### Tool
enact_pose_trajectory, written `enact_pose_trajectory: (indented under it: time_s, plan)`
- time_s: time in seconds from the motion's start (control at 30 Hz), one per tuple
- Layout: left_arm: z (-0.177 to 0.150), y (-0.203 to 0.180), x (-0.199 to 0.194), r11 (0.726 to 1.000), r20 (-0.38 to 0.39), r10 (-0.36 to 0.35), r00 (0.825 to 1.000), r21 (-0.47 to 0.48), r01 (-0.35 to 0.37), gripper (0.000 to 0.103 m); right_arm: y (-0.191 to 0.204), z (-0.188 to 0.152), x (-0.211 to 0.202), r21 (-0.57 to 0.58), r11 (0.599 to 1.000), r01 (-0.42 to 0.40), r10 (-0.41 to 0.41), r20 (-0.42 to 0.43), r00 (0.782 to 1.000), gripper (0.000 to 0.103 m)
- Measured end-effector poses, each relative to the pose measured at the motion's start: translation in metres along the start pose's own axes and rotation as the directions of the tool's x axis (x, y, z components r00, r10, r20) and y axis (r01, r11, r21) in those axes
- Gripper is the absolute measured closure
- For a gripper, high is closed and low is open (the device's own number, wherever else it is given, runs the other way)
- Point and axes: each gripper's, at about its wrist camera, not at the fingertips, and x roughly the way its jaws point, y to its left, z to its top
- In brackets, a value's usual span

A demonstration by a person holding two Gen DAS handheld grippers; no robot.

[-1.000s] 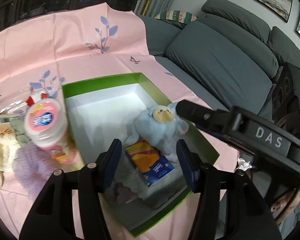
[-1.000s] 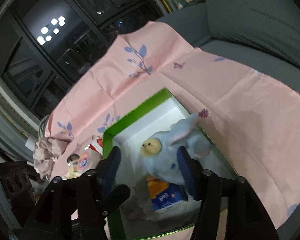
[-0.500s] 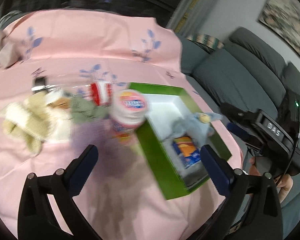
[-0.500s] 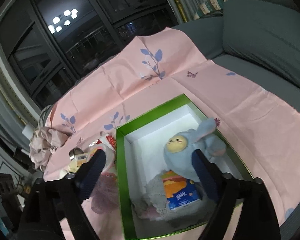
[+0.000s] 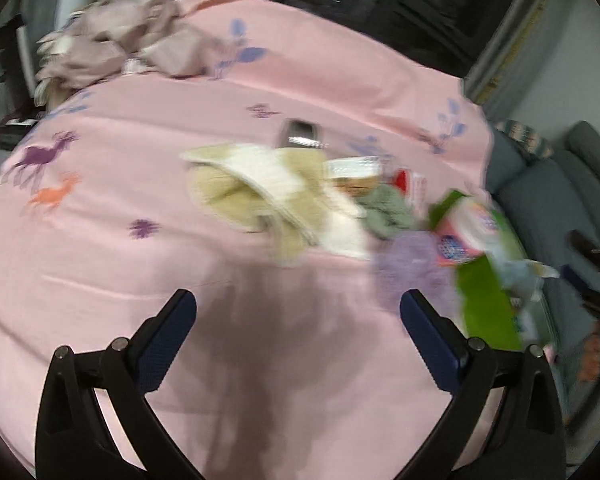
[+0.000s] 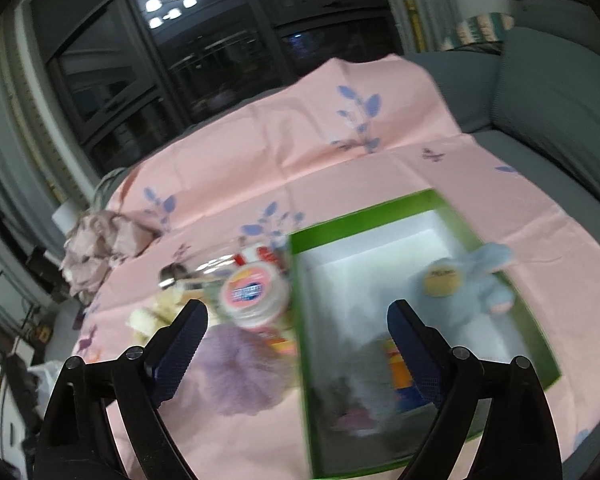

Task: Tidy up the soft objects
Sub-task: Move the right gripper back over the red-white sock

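A green box with a white inside holds a blue plush toy, an orange and blue packet and grey cloth. My right gripper is open and empty above the box's left wall. A purple fluffy puff lies left of the box. My left gripper is open and empty over bare pink cloth. Ahead of it lies a cream and yellow towel, a grey-green cloth and the puff. The box shows at its right.
A pink-lidded jar stands against the box's left wall. A red and white pack and a shiny item lie behind it. A crumpled mauve cloth sits at the far edge. A grey sofa runs along the right.
Both grippers opened wide. The right one let go of the blue plush, which lies in the box. My left gripper swung left, away from the box, toward the towel pile.
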Motion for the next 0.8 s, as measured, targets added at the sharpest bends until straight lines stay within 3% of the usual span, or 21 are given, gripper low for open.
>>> enact_pose_trajectory:
  time_s: [0.1,0.23,0.4,0.53,0.67,0.73,0.8]
  plan:
    - [-0.002,0.023,0.007,0.995,0.004,0.094,0.996,-0.032,-0.094,0.002,0.022,-0.004,0.004,-0.027,0.996,-0.079,0.079,-0.019,0.997,0.011]
    - [0.001,0.042,0.010,0.990,-0.008,0.109,0.994,-0.084,-0.109,0.002,0.049,-0.009,0.019,-0.034,0.987,-0.158,0.155,-0.066,0.986,0.011]
    - [0.005,0.052,0.011,0.984,-0.019,0.141,0.990,-0.105,-0.142,0.002,0.098,-0.008,0.059,-0.073,0.985,-0.154,0.139,-0.177,0.974,0.011]
    - [0.007,0.055,0.010,0.982,-0.021,0.142,0.990,-0.122,-0.143,0.002,0.135,0.004,0.103,-0.129,0.984,-0.124,0.085,-0.272,0.958,0.020]
    - [0.008,0.063,0.007,0.976,-0.019,0.162,0.987,-0.144,-0.163,0.002,0.154,0.028,0.148,-0.223,0.975,-0.010,-0.065,-0.331,0.942,0.022]
    - [0.009,0.066,0.008,0.976,-0.029,0.150,0.988,-0.154,-0.153,0.002,0.152,0.044,0.169,-0.260,0.964,0.053,-0.156,-0.392,0.906,0.025]
    - [0.011,0.067,0.007,0.977,-0.031,0.139,0.990,-0.160,-0.142,0.002,0.146,0.057,0.181,-0.280,0.957,0.078,-0.198,-0.430,0.881,0.025]
